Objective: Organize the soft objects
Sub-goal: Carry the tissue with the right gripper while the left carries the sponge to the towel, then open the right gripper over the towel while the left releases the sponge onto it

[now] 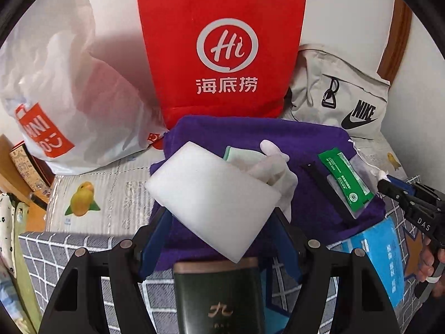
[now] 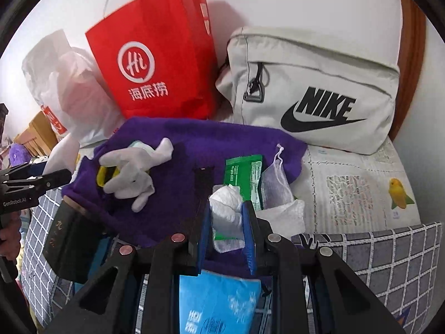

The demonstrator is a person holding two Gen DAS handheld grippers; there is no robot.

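Observation:
My left gripper (image 1: pixel 219 222) is shut on a white foam block (image 1: pixel 211 197) and holds it above a purple towel (image 1: pixel 250 136). A white plush rabbit (image 1: pixel 274 167) lies on the towel behind the block; it also shows in the right wrist view (image 2: pixel 133 172). My right gripper (image 2: pixel 226 222) is shut on a crumpled white plastic bag (image 2: pixel 226 206) over the towel (image 2: pixel 167 194). A green packet (image 2: pixel 244 175) and a small mesh pouch (image 2: pixel 274 183) lie just beyond it. The right gripper shows at the right edge of the left wrist view (image 1: pixel 389 186).
A red paper bag (image 1: pixel 222 50), a white plastic shopping bag (image 1: pixel 55 91) and a beige Nike bag (image 2: pixel 314 89) stand against the wall. A dark box (image 1: pixel 219 297) and a blue packet (image 2: pixel 217 303) lie near me. A checked cloth (image 2: pixel 389 264) covers the front.

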